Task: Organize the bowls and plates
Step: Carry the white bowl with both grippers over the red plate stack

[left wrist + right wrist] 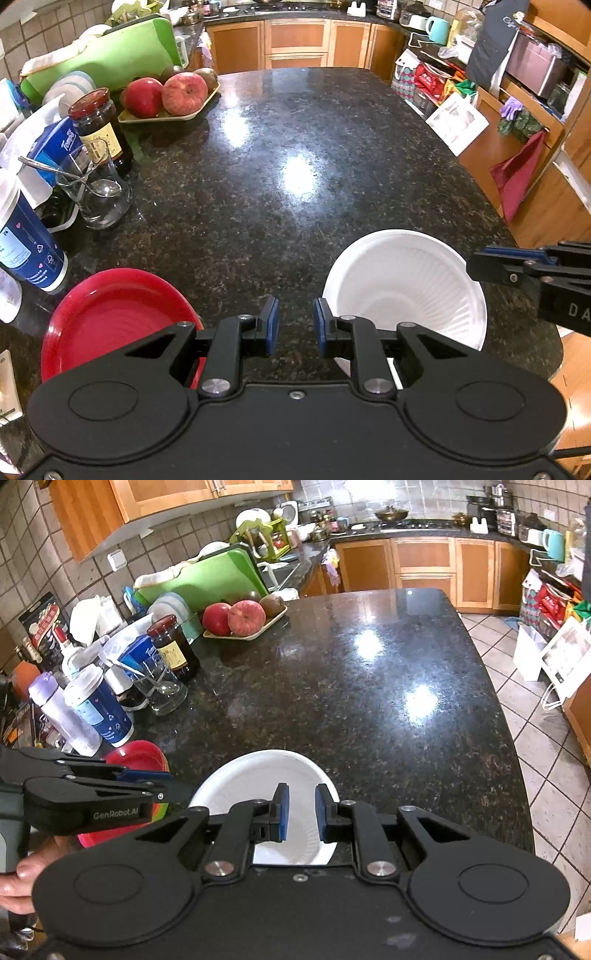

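Two grippers, left gripper (295, 325) and right gripper (300, 812), hover with jaws slightly parted, holding nothing; white bowl (406, 288) sits beside red plate (118, 317) on the desk (295, 166). Best grip its rim squarely.

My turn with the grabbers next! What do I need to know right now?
Left gripper: jaws a little apart, holding nothing, above the bare counter between the two dishes.
Right gripper: jaws a little apart, empty, over the white bowl.
The red plates sit stacked at the near left edge; the white bowl stands beside them to the right, apart from them.
Done: nothing that I can tell for sure.
Left: probably put the bowl where it belongs with the red stack.
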The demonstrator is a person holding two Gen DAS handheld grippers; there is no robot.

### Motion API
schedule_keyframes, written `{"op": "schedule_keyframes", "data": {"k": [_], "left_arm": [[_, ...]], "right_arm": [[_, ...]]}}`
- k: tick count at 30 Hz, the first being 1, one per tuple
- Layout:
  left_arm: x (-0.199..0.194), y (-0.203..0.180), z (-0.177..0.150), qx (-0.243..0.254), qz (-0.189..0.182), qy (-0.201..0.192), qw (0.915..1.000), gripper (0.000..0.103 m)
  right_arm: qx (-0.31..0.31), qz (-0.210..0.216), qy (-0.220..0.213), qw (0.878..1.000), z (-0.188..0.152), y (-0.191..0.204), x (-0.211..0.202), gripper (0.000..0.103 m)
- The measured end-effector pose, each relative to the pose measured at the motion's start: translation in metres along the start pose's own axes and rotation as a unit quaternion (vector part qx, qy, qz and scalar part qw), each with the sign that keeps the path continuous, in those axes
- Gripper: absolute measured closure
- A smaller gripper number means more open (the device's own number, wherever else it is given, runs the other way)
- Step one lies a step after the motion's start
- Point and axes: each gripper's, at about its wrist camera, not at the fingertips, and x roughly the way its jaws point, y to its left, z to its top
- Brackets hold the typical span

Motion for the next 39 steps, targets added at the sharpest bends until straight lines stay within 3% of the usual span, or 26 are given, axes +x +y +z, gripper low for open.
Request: {"op": "schedule_keyframes", "data": {"k": [4,14,16,19,22,31,39], "left_arm": [[-0.006,0.006,-0.004,0.012,-0.008,-0.008,0.9999,0.068],[-0.020,0.021,-0.021,0.052,-0.040,-0.045,0.9968,0.068],[-0.023,0.023,-0.025,0.058,-0.048,-0.058,0.9955,0.067],[-0.026,0.023,-0.030,0.056,-0.052,-0.081,0.9938,0.053],[-0.027,0.022,-0.032,0.057,-0.049,-0.098,0.9923,0.051],[-0.020,0.010,-0.037,0.055,-0.057,-0.116,0.9901,0.047],[-0.012,-0.006,-0.036,0.060,-0.024,-0.108,0.9920,0.047]], "right_arm": [[0.015,-0.015,-0.009,1.000,-0.010,0.011,-0.006,0.081],[0.081,-0.070,-0.057,0.993,-0.046,0.028,-0.018,0.075],[0.089,-0.081,-0.073,0.990,-0.053,0.031,-0.021,0.070],[0.099,-0.095,-0.087,0.987,-0.062,0.032,-0.023,0.069],[0.100,-0.102,-0.087,0.986,-0.064,0.030,-0.021,0.068],[0.077,-0.101,-0.082,0.989,-0.049,0.007,-0.012,0.064],[0.047,-0.063,-0.053,0.995,-0.037,-0.011,0.006,0.064]]}}
